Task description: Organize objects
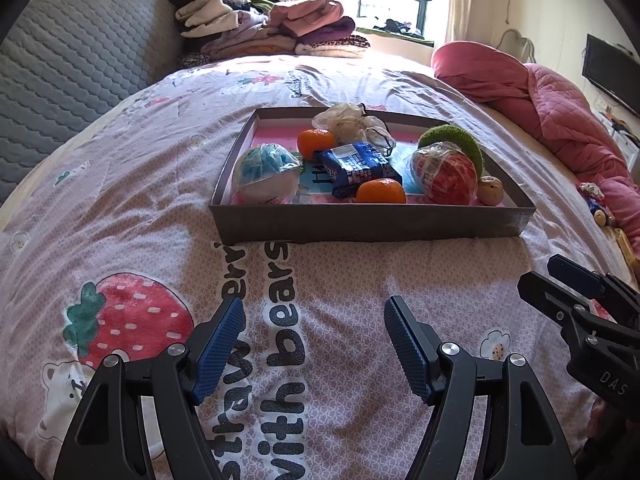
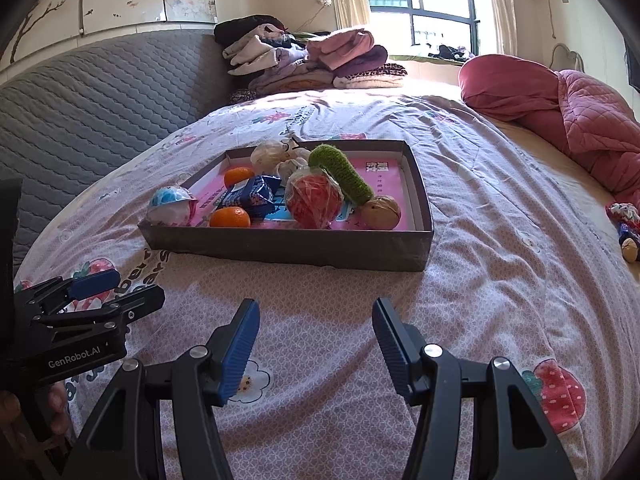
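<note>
- Hovering over the bed (image 1: pixel 320 280), both tongs are being held wide open and empty: the left tongs (image 1: pixel 314 344) and right tongs (image 2: pixel 314 344) are well short of the box (image 1: pixel 372 224).
- The oranges (image 1: pixel 381 192), blue packet (image 1: pixel 358 168), walnut (image 1: pixel 491 191) and wrapped balls (image 1: pixel 444 178) are lying inside the box.
- One item is best being approached at a time, probably the near orange, with the pads being closed gently around its sides.
</note>
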`<act>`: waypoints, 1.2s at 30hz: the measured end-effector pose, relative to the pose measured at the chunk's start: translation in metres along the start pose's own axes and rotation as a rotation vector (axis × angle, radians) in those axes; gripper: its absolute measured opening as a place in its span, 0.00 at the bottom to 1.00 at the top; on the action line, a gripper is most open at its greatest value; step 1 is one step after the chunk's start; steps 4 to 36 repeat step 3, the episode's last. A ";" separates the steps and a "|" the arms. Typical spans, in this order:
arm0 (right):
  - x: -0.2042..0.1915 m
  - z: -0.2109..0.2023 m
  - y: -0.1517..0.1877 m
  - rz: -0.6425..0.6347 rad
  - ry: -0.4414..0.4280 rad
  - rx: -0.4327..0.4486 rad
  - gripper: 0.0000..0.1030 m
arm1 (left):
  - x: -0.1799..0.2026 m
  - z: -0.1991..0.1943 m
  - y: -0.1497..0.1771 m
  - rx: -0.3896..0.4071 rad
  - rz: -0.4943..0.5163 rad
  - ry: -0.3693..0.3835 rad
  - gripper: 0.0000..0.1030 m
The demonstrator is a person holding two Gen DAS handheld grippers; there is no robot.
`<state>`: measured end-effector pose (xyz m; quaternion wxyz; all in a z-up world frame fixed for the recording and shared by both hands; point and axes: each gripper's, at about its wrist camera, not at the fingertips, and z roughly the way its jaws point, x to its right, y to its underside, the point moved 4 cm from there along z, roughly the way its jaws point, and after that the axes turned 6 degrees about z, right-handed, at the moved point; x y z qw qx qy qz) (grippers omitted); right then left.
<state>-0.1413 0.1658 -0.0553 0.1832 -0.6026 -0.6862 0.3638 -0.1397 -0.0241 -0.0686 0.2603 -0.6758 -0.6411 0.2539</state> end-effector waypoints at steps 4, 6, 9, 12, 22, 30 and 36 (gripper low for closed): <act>0.001 0.001 0.001 0.004 -0.001 -0.003 0.56 | -0.001 0.001 0.000 -0.003 -0.002 -0.011 0.72; 0.001 0.001 0.001 0.004 -0.001 -0.003 0.56 | -0.001 0.001 0.000 -0.003 -0.002 -0.011 0.72; 0.001 0.001 0.001 0.004 -0.001 -0.003 0.56 | -0.001 0.001 0.000 -0.003 -0.002 -0.011 0.72; 0.001 0.001 0.001 0.004 -0.001 -0.003 0.56 | -0.001 0.001 0.000 -0.003 -0.002 -0.011 0.72; 0.001 0.001 0.001 0.004 -0.001 -0.003 0.56 | -0.001 0.001 0.000 -0.003 -0.002 -0.011 0.72; 0.001 0.001 0.001 0.004 -0.001 -0.003 0.56 | -0.001 0.001 0.000 -0.003 -0.002 -0.011 0.72; 0.001 0.001 0.001 0.004 -0.001 -0.003 0.56 | -0.001 0.001 0.000 -0.003 -0.002 -0.011 0.72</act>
